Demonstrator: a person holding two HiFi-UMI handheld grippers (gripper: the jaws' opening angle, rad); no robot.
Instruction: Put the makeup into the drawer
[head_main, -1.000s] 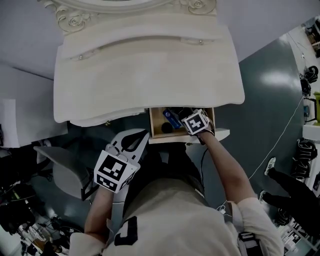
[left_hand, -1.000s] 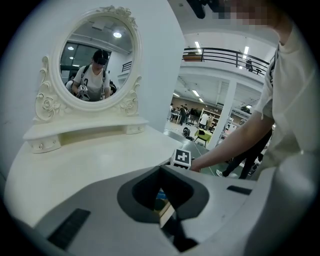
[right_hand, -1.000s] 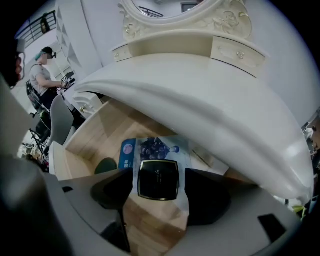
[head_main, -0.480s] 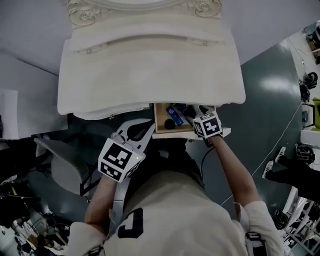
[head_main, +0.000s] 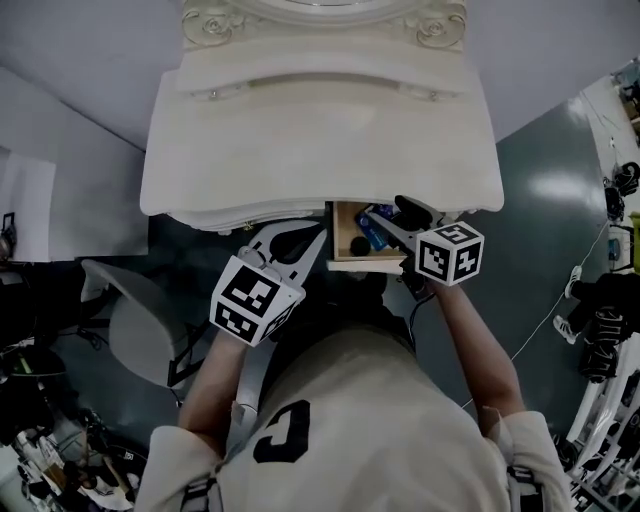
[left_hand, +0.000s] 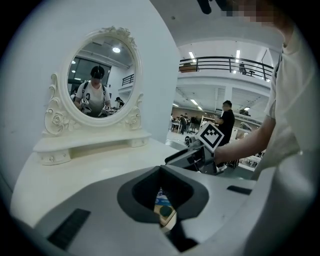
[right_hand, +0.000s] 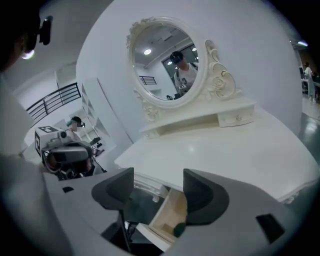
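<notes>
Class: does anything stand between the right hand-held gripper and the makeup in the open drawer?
Nothing visible does. The right hand-held gripper, jaws apart and empty, faces the open drawer, and the blue makeup item lies uncovered inside it.

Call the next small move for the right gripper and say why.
Probably lower the right gripper to the front edge of the drawer and push it shut. Its jaws are apart and empty above the open drawer. A blue item and a dark round item already lie inside, and the tabletop shows no makeup left.
</notes>
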